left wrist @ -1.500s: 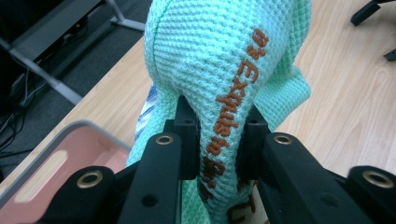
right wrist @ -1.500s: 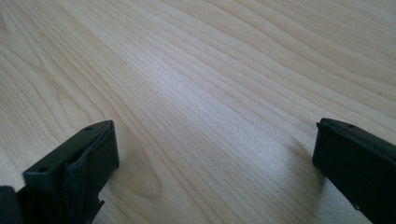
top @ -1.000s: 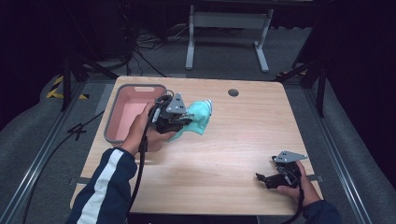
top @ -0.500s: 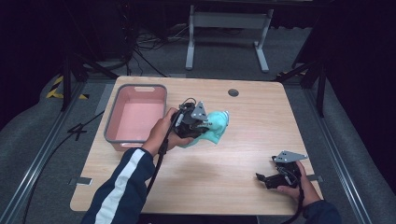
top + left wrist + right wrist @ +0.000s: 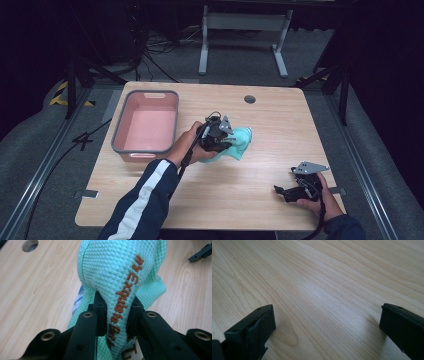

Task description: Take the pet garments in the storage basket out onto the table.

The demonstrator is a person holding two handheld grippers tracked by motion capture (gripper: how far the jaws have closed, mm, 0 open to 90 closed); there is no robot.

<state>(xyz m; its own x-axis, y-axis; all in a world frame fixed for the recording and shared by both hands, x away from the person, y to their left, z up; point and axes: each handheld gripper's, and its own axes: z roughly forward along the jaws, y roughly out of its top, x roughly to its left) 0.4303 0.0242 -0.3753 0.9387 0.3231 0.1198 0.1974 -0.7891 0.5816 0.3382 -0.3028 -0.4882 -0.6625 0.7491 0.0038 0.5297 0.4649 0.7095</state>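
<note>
The cloth [image 5: 239, 144] is soft and light green, like mint. It has a bumpy knit with tiny squares all over. Orange letters [image 5: 125, 293] run along one fold. The cloth is bunched up, not flat. It sits near the middle of the wooden table, a little way to the right of the pink tub. Two black jaws pinch one thick fold of it from both sides. A bit of blue and white stripes peeks out under its edge.

High view overlooks the table [image 5: 270, 165]; tool views skim it closely
</note>
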